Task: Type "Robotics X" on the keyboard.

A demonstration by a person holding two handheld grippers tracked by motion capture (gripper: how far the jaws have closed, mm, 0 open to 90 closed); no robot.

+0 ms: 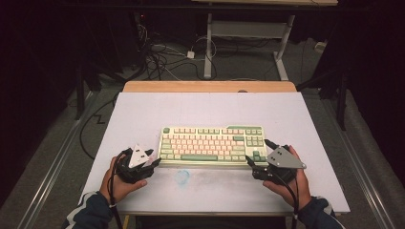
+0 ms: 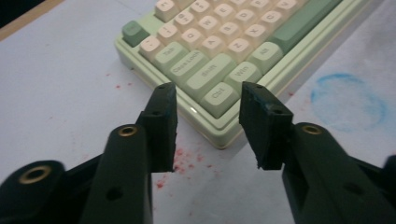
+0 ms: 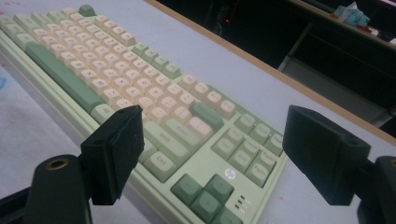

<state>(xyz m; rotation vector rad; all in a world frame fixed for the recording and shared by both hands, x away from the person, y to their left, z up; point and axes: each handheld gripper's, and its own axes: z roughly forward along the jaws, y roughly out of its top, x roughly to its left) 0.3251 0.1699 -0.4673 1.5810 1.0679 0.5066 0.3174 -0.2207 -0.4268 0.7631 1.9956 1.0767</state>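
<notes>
Keyboard (image 1: 212,144) mid-counter (image 1: 143,109), left gripper (image 2: 208,116) half open astride its near-left corner, right gripper (image 3: 224,154) wide open over its near-right corner, neither holding anything: best closed evenly on both ends before lifting level.

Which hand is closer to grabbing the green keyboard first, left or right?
Probably the left. The left gripper has its jaws on either side of the keyboard front-left corner. The right gripper stands wide open over the other corner.
</notes>
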